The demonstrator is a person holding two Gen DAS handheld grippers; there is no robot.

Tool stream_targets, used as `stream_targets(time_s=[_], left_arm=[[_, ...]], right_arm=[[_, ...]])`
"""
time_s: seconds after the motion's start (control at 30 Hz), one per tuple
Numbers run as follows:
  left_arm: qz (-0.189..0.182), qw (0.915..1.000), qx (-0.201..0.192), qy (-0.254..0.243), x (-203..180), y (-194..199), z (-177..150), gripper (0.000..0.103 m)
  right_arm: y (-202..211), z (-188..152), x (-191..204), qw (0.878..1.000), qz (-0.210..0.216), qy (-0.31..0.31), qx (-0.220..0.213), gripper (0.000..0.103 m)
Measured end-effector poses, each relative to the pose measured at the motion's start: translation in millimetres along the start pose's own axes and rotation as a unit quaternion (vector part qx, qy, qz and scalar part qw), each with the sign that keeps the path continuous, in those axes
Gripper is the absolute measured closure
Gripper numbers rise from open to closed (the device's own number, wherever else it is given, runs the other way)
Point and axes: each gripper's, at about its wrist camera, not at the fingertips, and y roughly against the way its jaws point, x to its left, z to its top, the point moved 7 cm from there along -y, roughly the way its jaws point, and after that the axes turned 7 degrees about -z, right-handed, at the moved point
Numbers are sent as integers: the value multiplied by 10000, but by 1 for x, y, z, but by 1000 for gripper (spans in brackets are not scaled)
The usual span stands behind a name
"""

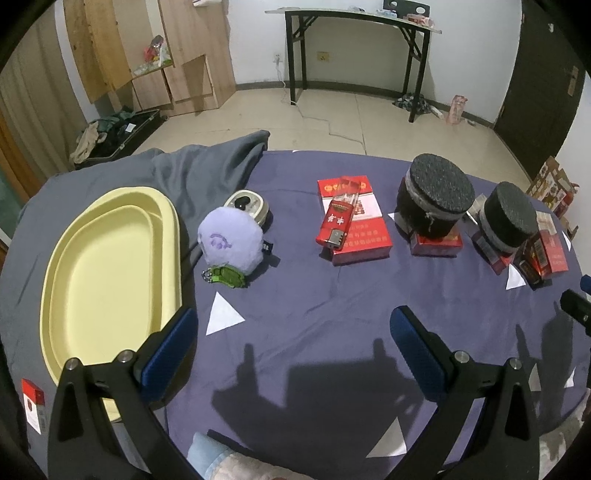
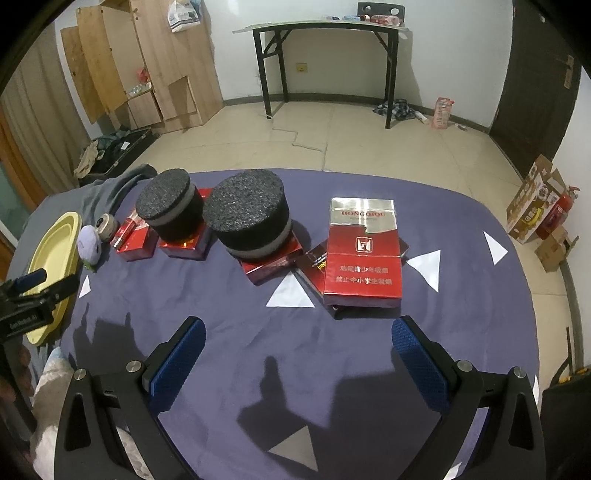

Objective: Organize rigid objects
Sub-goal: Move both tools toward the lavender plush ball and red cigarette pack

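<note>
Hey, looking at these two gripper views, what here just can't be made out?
- Dark box, right wrist view: mostly hidden under the red and silver carton; its print is unreadable.
- Small red pack, left wrist view: cut off by the fisheye edge.
- Round tin, left wrist view: lower part hidden behind the purple plush.
- Items on the far black table: too small to identify.

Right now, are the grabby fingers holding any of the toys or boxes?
No. The left gripper and the right gripper are both open over the purple cloth, with nothing between their fingers.
</note>
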Motion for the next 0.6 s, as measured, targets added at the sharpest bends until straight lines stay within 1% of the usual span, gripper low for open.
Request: stream_targets(time_s=[0.17,0.37,0.5,0.6], left_arm=[[-44,10000,-20,42,1,1,0,0],[-84,9999,54,139,3,-2,0,0],[-77,9999,56,97,4,-2,-1,0],[-66,9999,61,59,4,-3,-2,0]], right_arm=[[1,1,0,10000,6,0,-23,0],[-3,-4,-7,9999,-4,-133,107,0],[-3,-6,-8,9996,127,-204,146,0],[-2,-6,-6,9997,136,-154,124,0]])
